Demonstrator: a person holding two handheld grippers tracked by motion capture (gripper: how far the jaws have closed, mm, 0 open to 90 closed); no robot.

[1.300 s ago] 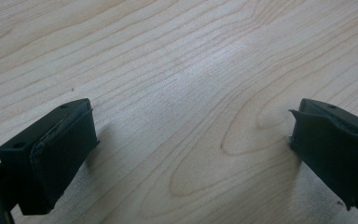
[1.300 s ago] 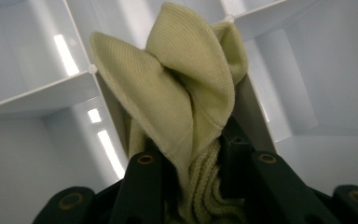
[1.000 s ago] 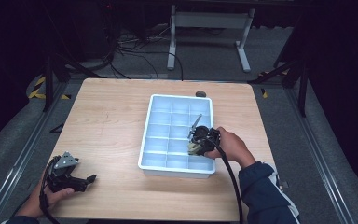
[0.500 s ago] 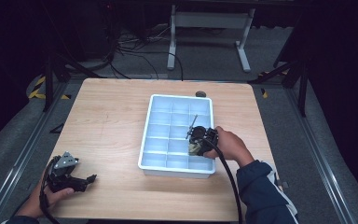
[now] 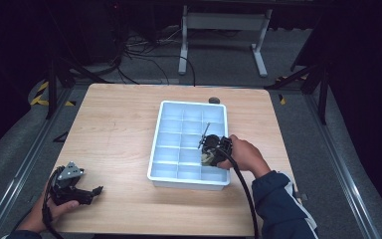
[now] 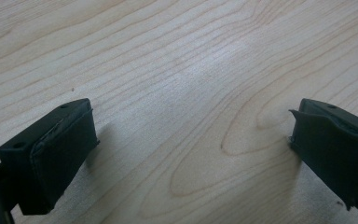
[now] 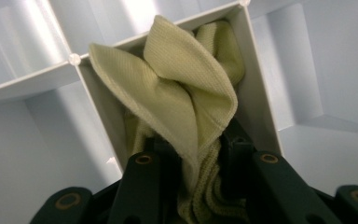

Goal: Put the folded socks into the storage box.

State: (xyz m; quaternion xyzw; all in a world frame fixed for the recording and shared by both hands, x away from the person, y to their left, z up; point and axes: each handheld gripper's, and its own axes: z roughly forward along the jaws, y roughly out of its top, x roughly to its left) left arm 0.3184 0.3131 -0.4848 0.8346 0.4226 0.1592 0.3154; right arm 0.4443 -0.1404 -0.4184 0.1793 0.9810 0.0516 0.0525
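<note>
Right gripper [image 7: 200,172] pinches the cloth [image 7: 177,93] in the tray [image 5: 165,172]: soft, light, floppy; a bunched fold grips best.

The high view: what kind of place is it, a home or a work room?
Probably a lab or test room: a bare wooden table with only a white tray, loose cables on a grey floor, and dark curtains around.

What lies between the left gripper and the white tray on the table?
Only bare wood of the table lies between the left gripper and the white tray, seen in the high view.
</note>
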